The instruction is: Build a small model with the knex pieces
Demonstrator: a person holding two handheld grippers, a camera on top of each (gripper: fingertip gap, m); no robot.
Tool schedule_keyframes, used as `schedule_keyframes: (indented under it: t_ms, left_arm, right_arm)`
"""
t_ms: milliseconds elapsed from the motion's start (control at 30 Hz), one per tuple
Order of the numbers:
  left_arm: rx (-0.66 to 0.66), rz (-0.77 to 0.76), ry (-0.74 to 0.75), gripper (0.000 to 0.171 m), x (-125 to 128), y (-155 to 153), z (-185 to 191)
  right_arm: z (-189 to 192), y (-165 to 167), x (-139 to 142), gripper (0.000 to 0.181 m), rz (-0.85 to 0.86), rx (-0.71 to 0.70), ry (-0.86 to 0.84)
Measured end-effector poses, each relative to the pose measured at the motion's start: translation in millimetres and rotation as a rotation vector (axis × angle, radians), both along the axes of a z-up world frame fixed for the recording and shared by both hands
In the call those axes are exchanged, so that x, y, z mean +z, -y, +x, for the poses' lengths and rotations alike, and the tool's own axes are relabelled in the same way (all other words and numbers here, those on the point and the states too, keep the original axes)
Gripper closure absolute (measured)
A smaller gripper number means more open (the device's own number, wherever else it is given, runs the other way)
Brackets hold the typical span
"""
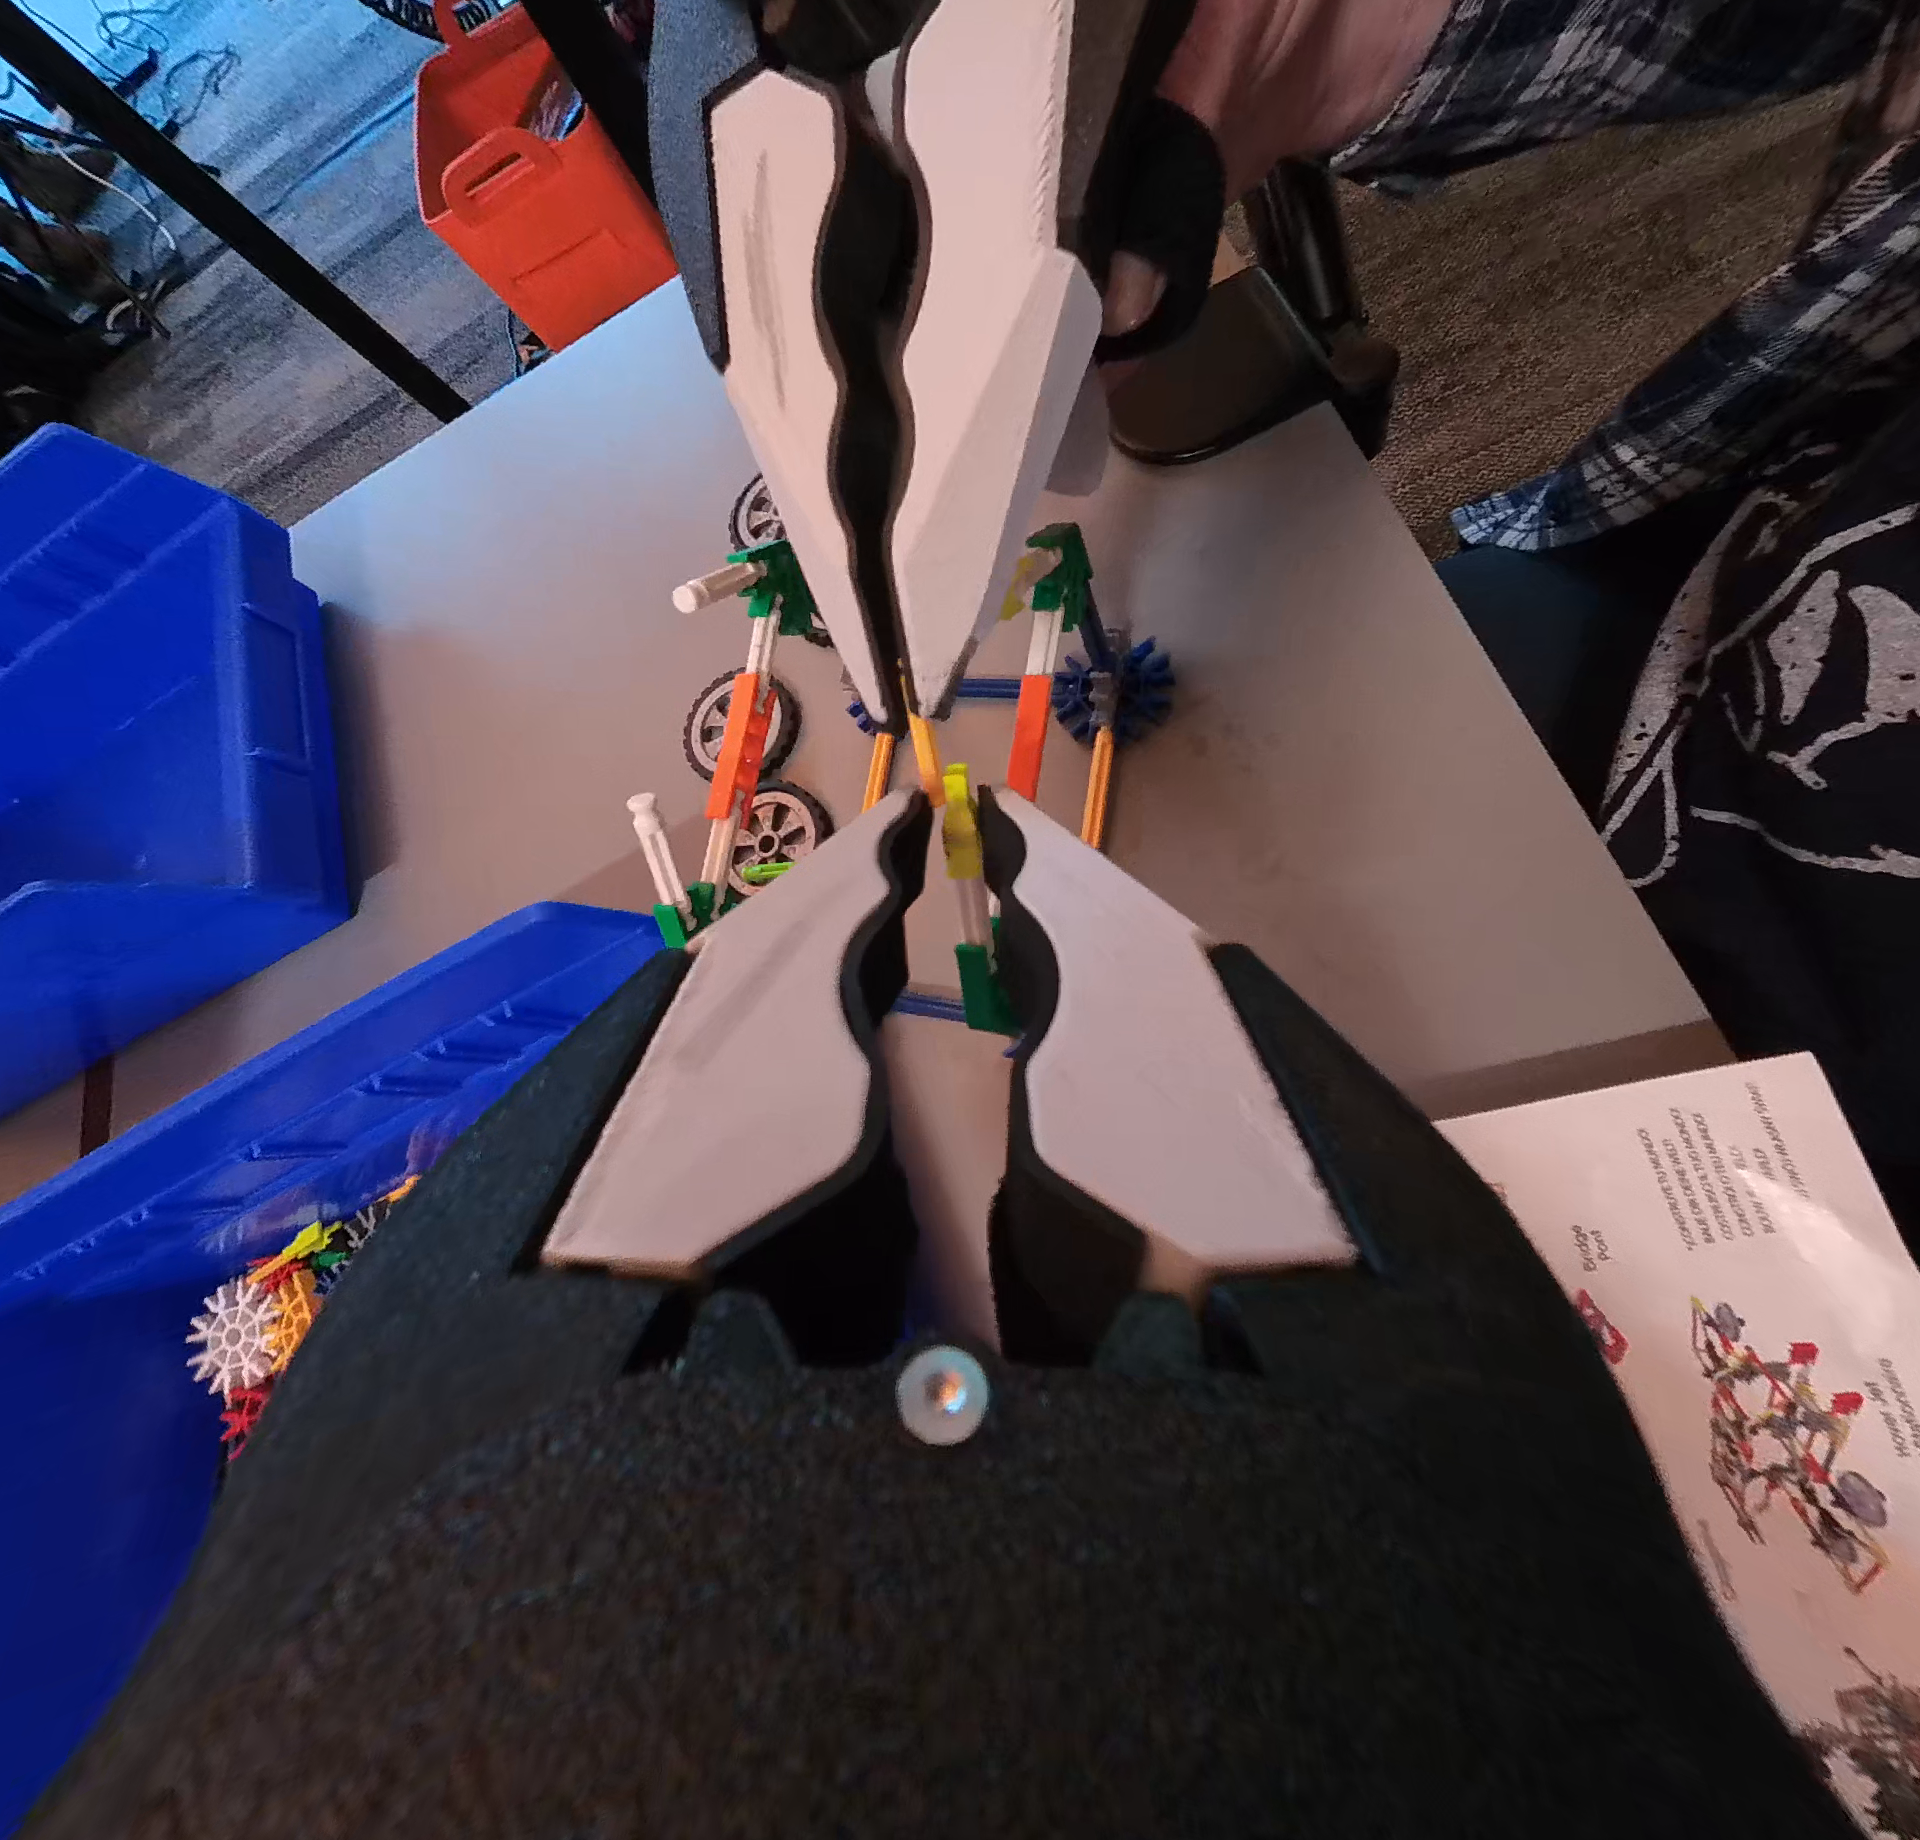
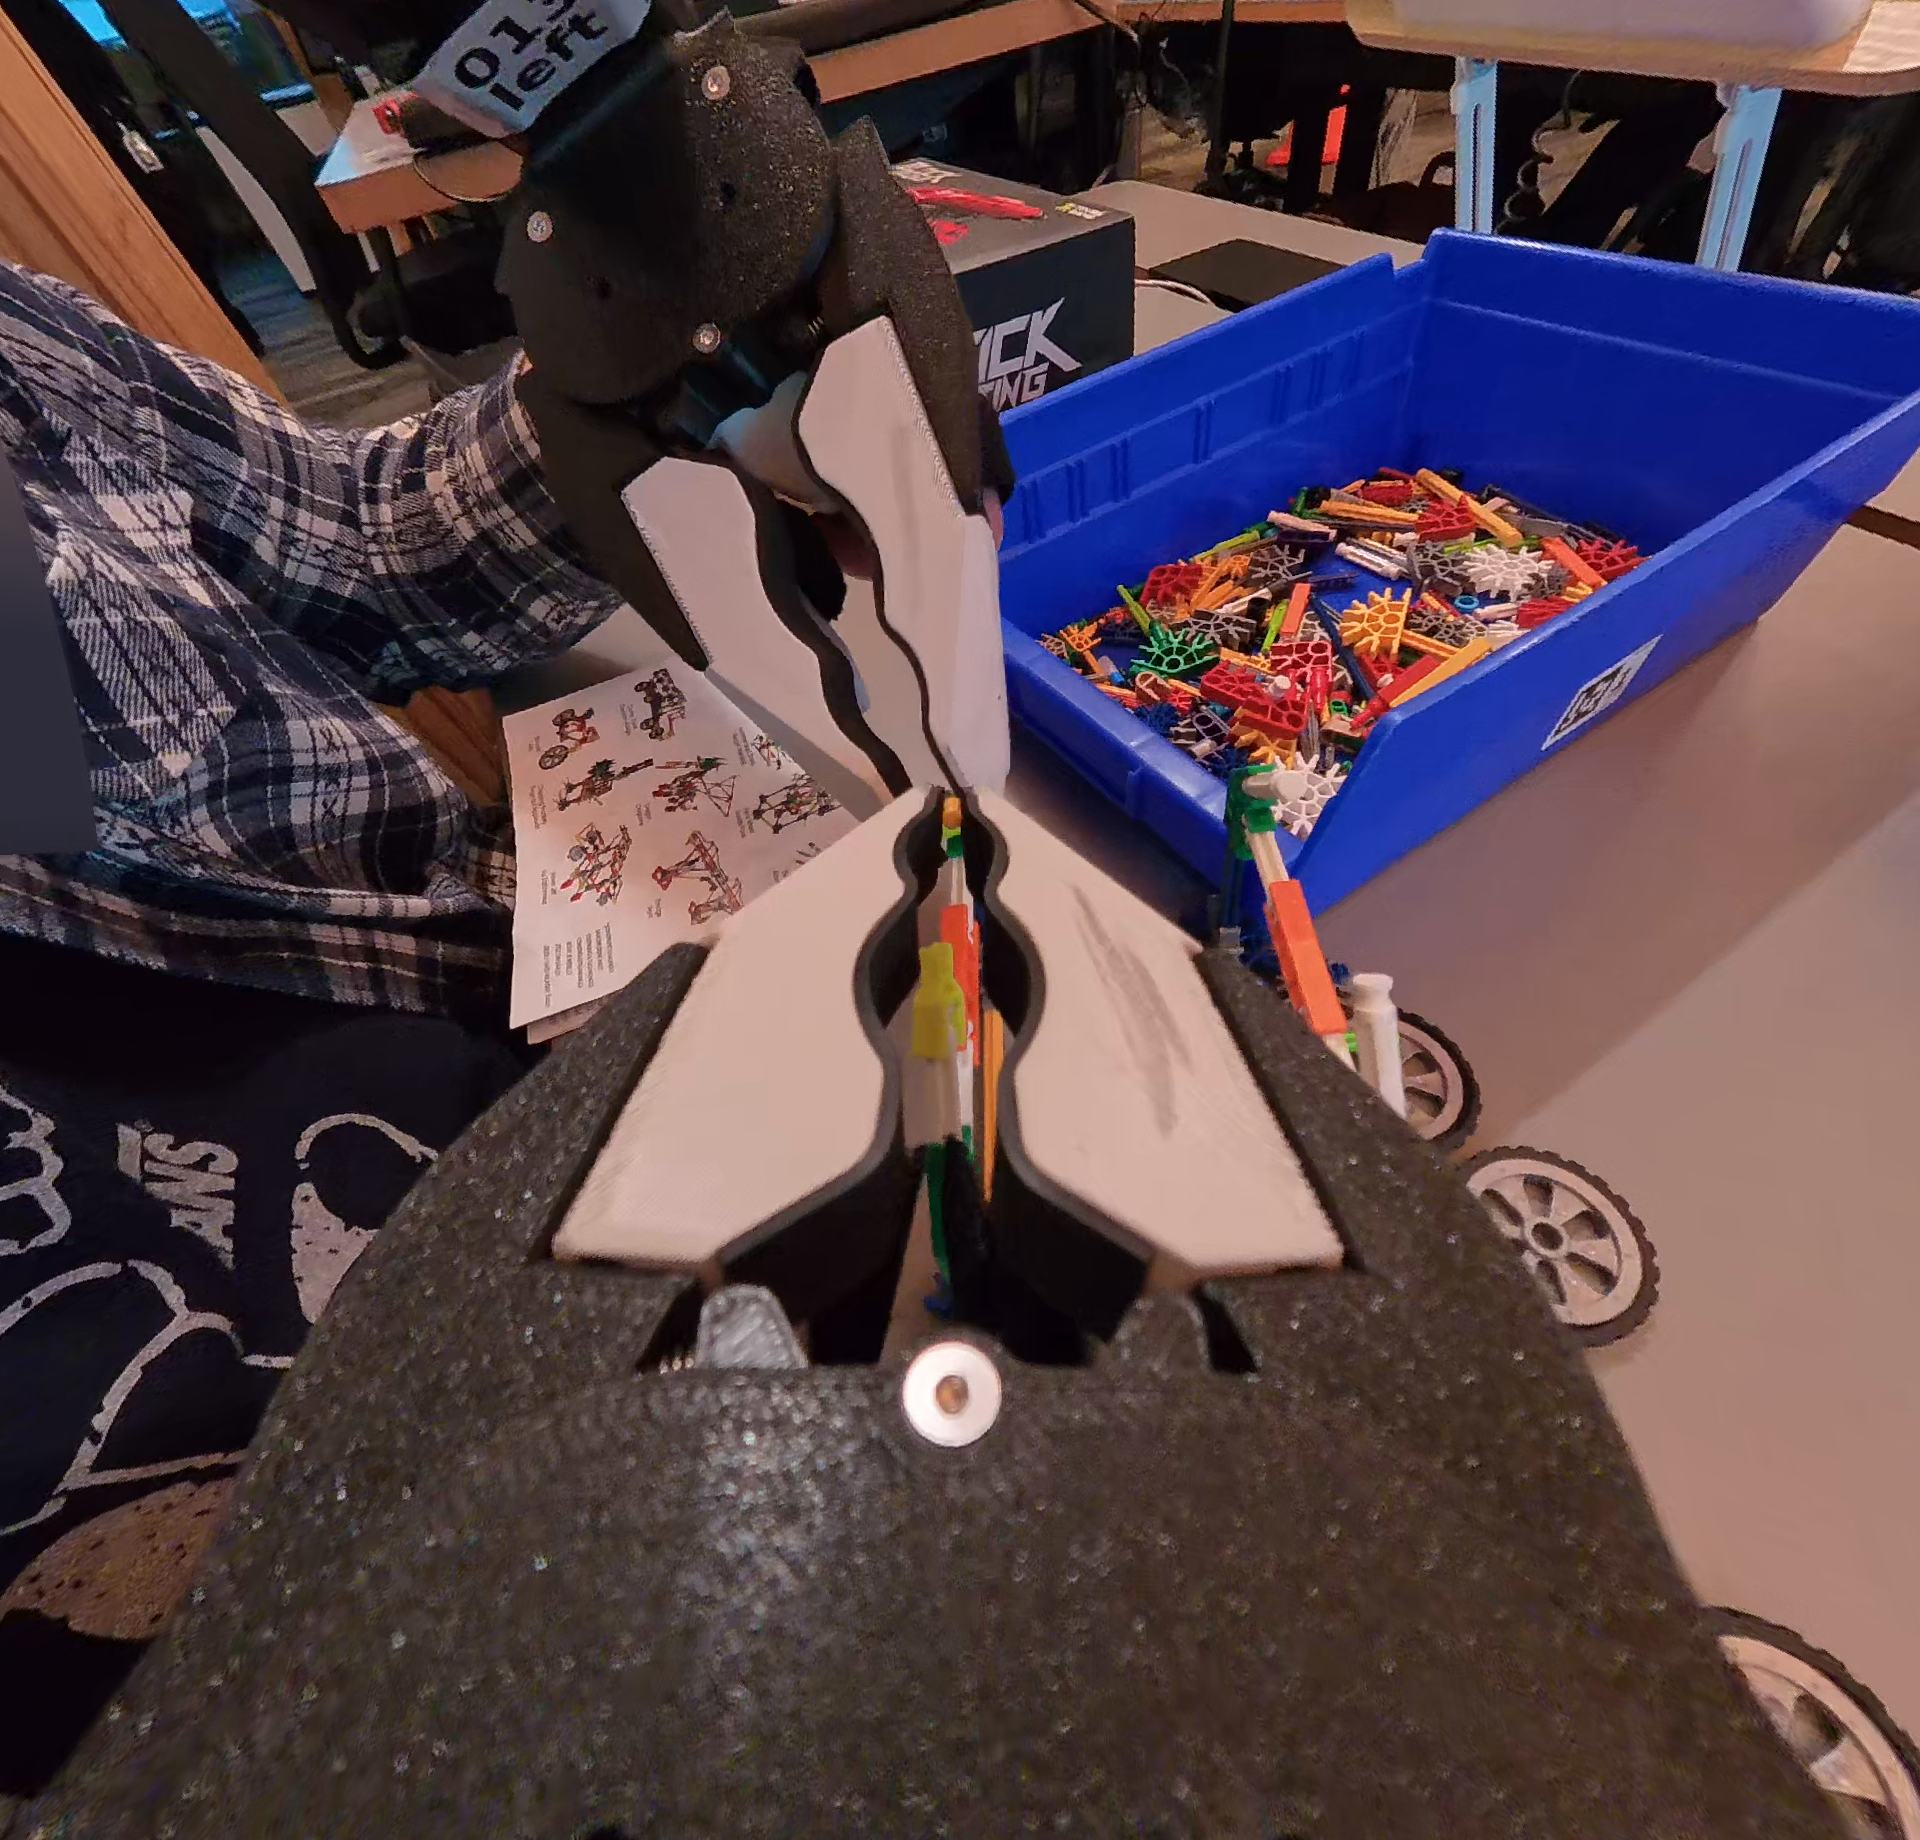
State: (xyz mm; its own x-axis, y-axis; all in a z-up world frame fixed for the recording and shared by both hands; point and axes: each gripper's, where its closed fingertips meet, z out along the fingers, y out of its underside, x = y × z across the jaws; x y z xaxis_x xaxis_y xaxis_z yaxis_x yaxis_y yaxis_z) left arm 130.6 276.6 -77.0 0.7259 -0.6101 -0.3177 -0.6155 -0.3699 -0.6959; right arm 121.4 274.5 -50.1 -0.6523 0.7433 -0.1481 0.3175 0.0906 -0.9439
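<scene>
Beside blue bin (image 2: pixel 1455 419) — black printed box (image 2: pixel 1039 315), lettered.

A rod-and-connector toy frame (image 1: pixel 914 751) with orange, green, yellow and blue pieces stands on the pale counter (image 1: pixel 1299 751) at frame centre, grey-spoked wheels (image 1: pixel 743 728) just left of it.

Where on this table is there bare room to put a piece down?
Bare table lies right of the toy model and its loose wheels, in front of the blue parts bin. It is crowded at the centre, where the left hand-held gripper and right hand-held gripper meet over the model, and by the instruction sheet.
</scene>
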Motion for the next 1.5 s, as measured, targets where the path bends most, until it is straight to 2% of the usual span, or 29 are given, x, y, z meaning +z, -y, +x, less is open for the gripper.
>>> schedule_keyframes:
  t_ms: [467, 1000, 1500]
  left_arm:
    - [0.015, 0.044, -0.064, 0.162, 1.9, -4.4, -1.0]
    - [0.008, 0.074, -0.038, 0.166, 5.0, -2.6, 1.0]
    - [0.016, 0.066, -0.057, 0.167, 5.3, -4.0, -3.1]
  right_arm:
    - [1.2, -2.9, -2.6, 0.179, -0.009, -0.006, 0.007]
    - [4.8, -1.8, -3.3, 0.179, -0.001, 0.003, 0.007]
    - [5.0, -3.0, -5.3, 0.179, 0.122, -0.021, -0.042]
